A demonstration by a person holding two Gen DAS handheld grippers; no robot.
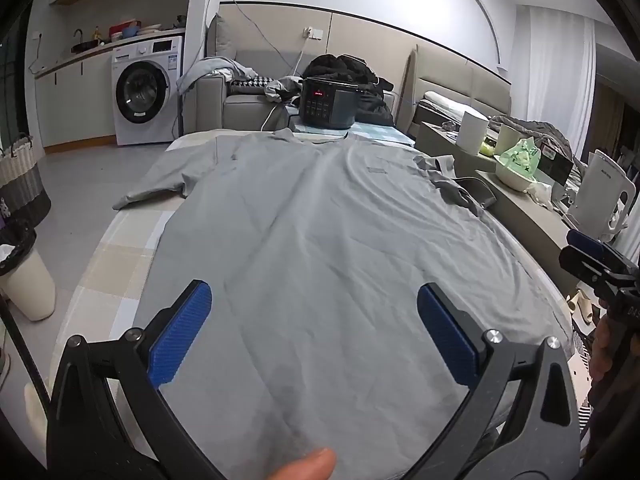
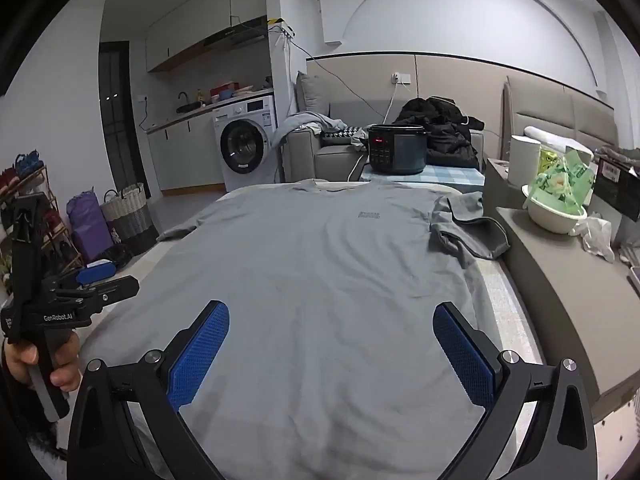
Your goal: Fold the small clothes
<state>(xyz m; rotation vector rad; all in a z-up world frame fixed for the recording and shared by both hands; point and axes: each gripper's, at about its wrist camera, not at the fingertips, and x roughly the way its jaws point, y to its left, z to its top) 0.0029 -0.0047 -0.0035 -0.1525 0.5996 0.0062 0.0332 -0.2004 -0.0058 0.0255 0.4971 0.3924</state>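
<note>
Meanwhile, a grey T-shirt (image 1: pixel 320 216) lies spread flat, front up, on a checked table (image 1: pixel 120 256), collar toward a dark rice cooker (image 2: pixel 396 150) at the far end. Both the left gripper (image 1: pixel 314 300) and right gripper (image 2: pixel 331 320) hover above its lower half, jaws spread wide and empty.

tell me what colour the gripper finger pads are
Blue finger pads, clearest in the right wrist view.

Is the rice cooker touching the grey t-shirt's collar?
Apart. The right wrist view shows the rice cooker standing on a checked cloth beyond the grey t-shirt, with a strip of bare surface between cooker and collar.
</note>
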